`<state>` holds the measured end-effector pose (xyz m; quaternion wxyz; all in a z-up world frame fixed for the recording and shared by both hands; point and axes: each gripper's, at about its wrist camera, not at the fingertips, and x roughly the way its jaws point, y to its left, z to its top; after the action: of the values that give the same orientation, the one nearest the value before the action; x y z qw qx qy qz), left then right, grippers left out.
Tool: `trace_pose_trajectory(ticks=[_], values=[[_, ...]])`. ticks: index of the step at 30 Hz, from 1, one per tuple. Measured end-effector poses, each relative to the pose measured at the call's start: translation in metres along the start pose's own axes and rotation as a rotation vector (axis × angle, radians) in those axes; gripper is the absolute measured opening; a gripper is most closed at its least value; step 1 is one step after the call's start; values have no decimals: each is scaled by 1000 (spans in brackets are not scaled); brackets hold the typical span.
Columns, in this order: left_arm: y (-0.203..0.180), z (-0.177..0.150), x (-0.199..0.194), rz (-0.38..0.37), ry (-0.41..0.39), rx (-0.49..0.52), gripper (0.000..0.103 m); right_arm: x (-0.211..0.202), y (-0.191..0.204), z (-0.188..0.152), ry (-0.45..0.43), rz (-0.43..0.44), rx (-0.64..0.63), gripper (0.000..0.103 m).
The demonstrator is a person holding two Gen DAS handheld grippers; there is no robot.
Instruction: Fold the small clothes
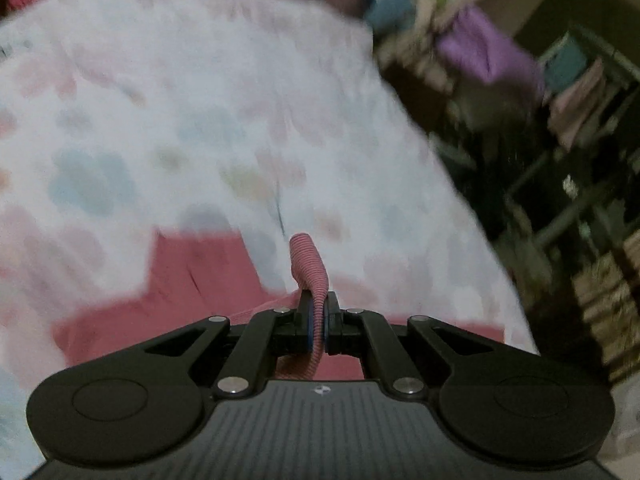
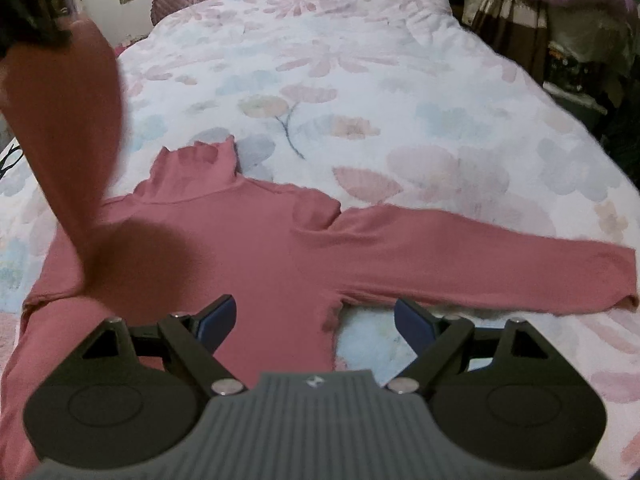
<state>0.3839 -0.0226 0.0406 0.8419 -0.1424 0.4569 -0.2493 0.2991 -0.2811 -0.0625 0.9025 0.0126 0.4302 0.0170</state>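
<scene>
Your left gripper pinches the pink top's ribbed cuff, sleeve lifted at ten o'clock. Your right gripper hovers wide, empty, over the top, spread on the floral bedspread.

No readable text, labels, brands or numbers show in either wrist view.

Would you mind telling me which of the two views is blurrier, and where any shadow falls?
Left wrist view: heavy motion smear over the bedspread, only the left gripper and its pinched sleeve cuff sharp. Right wrist view: mostly crisp; the lifted sleeve smears and shadows the pink top.
</scene>
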Motion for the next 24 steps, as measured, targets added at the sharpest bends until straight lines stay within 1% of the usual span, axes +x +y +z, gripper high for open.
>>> trace_pose_trajectory(ticks=[4, 6, 8, 9, 10, 11, 12, 15, 16, 17, 21, 23, 24], values=[[6, -33, 72, -35, 126, -20, 4, 20, -12, -6, 38, 34, 50, 82], [9, -45, 99, -61, 175, -41, 6, 27, -16, -8, 47, 53, 63, 82], [9, -54, 115, -104, 204, -72, 10, 32, -16, -8, 49, 54, 61, 81], [8, -56, 119, -123, 212, -79, 14, 33, -16, -8, 45, 56, 57, 81], [9, -58, 122, -140, 220, -82, 22, 34, -16, -7, 41, 53, 53, 79], [10, -59, 123, -151, 223, -81, 26, 36, -16, -6, 39, 47, 50, 76], [10, -58, 120, -160, 219, -79, 28, 36, -17, -5, 35, 44, 50, 76], [18, -60, 99, -168, 175, -73, 40, 36, -20, -2, 22, 50, 71, 76], [25, -59, 89, -157, 152, -67, 44, 36, -21, 0, 15, 54, 77, 76], [32, -59, 79, -133, 129, -60, 44, 36, -21, 2, 9, 59, 79, 76], [77, -63, 40, 37, 37, -18, 44, 43, -16, 12, -5, 71, 64, 75], [105, -65, 23, 117, -1, -43, 44, 50, -13, 15, -1, 68, 55, 73], [123, -66, 14, 157, -18, -76, 44, 54, -13, 17, 7, 64, 55, 70]])
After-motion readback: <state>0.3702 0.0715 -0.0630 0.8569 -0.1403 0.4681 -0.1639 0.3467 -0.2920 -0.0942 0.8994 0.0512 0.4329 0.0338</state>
